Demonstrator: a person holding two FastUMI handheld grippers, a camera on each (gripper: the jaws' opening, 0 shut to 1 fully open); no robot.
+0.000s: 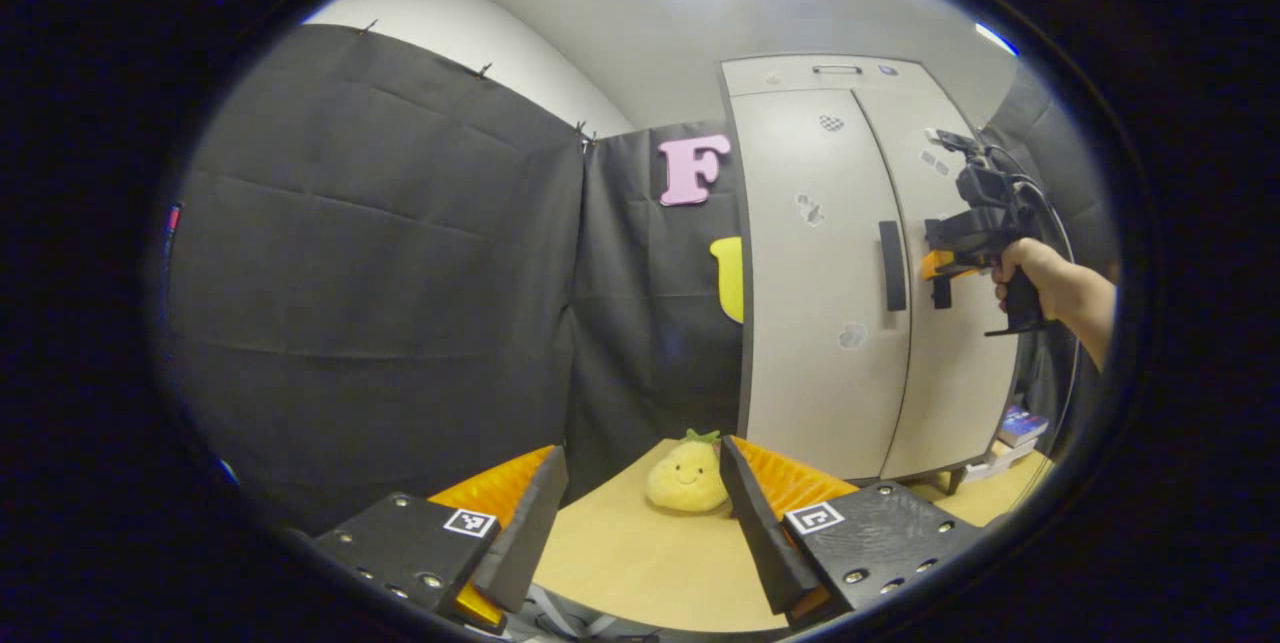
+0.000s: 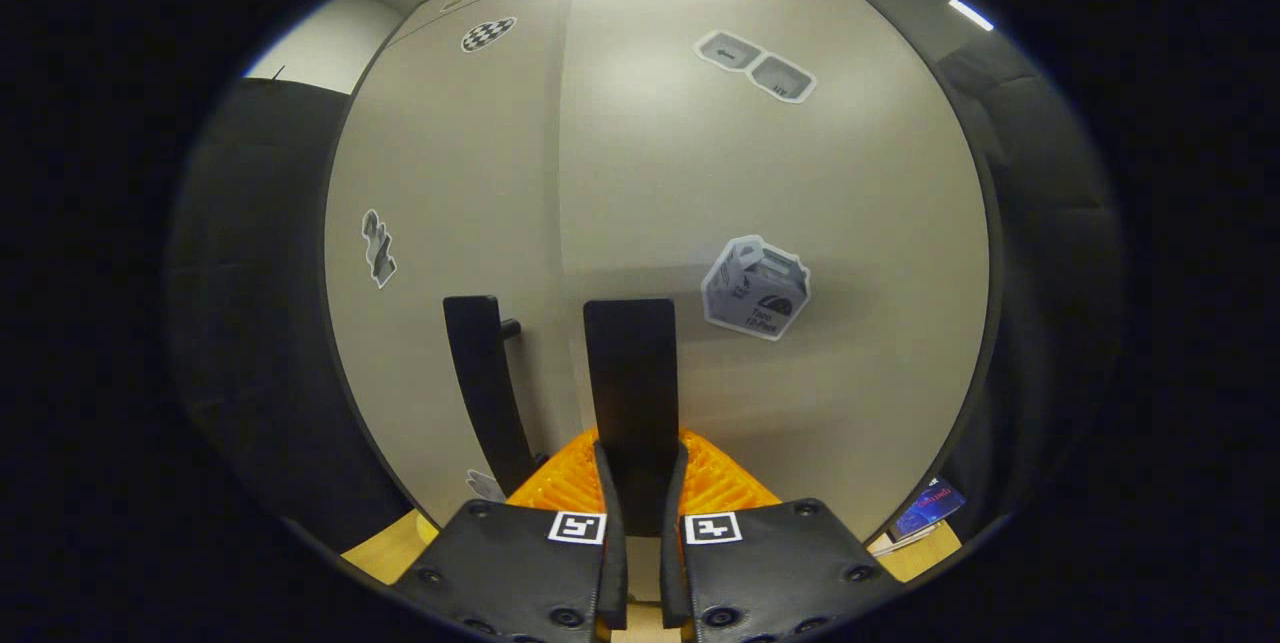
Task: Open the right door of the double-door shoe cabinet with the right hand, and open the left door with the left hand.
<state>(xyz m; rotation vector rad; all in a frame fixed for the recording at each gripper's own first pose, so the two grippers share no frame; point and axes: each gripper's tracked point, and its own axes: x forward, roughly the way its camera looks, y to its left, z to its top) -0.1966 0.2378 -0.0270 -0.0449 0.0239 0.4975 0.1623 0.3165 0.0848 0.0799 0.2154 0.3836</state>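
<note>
- Double-door shoe cabinet (image 1: 850, 253): both doors shut, upright at the tabletop's (image 1: 640, 563) far right.
- Right door handle (image 2: 632, 393): clamped between the right gripper's (image 2: 640, 523) jaws, apparently ready for a pull.
- Left door handle (image 2: 485, 383): just beside, untouched.
- Left gripper (image 1: 640, 523): jaws wide apart, well back, seemingly awaiting its turn.
- Plush toy (image 1: 687, 473): idle on tabletop.

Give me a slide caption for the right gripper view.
Right claw shut on the right door handle of the closed shoe cabinet; left door handle untouched beside it.

Plush toy (image 1: 688, 475) on table (image 1: 640, 563) perhaps partly blocks the way to left door (image 1: 822, 293).
</note>
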